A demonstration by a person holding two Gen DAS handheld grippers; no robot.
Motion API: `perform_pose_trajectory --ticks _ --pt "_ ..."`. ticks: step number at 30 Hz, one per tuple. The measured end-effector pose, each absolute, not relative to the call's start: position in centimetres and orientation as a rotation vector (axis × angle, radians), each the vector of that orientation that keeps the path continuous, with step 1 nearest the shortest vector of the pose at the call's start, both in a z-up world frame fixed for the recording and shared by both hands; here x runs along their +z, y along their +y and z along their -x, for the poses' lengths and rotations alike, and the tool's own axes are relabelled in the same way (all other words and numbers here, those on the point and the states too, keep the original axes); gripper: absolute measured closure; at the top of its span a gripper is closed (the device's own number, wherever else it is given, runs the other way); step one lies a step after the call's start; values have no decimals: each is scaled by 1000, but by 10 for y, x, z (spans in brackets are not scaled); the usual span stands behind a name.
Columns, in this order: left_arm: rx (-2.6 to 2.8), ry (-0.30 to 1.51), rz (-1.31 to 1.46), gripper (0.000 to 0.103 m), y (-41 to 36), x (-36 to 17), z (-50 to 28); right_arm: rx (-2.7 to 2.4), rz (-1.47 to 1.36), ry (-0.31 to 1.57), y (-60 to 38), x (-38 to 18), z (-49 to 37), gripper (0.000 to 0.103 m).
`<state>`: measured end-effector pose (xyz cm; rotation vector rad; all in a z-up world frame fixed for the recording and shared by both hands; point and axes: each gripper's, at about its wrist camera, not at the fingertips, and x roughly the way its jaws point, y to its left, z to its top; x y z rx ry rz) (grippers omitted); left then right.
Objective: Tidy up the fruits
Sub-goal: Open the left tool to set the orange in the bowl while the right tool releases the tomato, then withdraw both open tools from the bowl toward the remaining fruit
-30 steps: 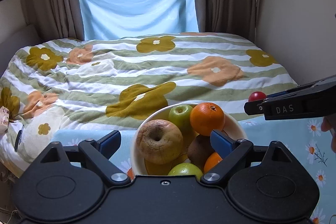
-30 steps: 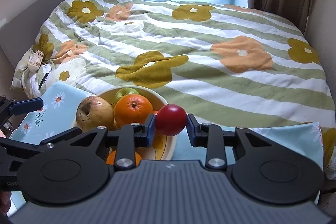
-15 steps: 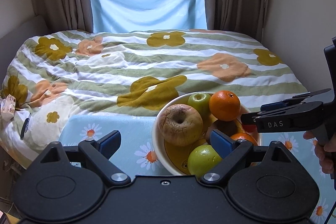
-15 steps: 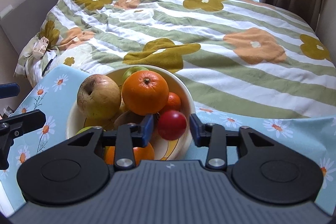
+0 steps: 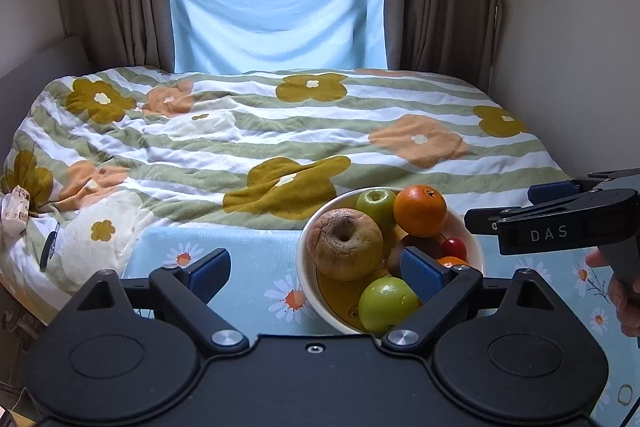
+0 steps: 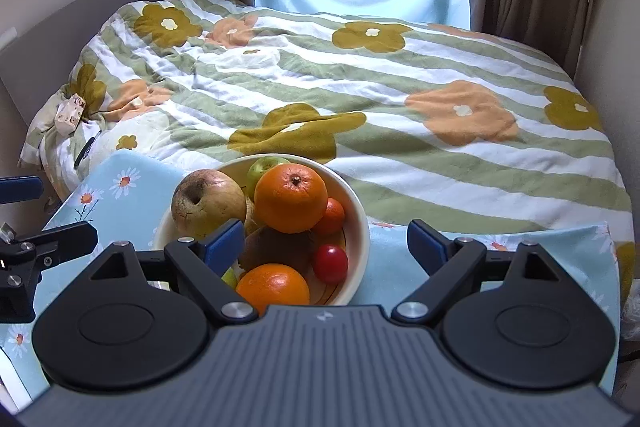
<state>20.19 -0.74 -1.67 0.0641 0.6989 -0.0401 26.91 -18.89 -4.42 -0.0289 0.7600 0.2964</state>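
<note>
Small red fruit point(image 6: 330, 263): lies in the bowl point(image 6: 360, 227) against its right inner wall, beside the near orange point(image 6: 273, 285); probably light, smooth and apt to roll, so take it across its middle.
Big orange point(image 6: 291, 197): tops the pile; firm, with a dimpled skin that should give a sure hold.
Wrinkled apple point(image 6: 208, 201): at the left rim; looks soft and bruisable.
Right gripper point(image 6: 326, 247): jaws opening wide, pads clear of all fruit.
Left gripper point(image 5: 316, 269): spread, holding nothing.
Worktop point(image 5: 248, 251): daisy-print cloth, bed point(image 5: 240, 139) behind.
</note>
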Motion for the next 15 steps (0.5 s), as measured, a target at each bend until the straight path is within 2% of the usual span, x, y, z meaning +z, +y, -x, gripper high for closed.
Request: perform_pose_trajectory --ticks 15 --pt "-133 633 -50 8 19 22 -144 133 26 720 -168 15 -179 0"
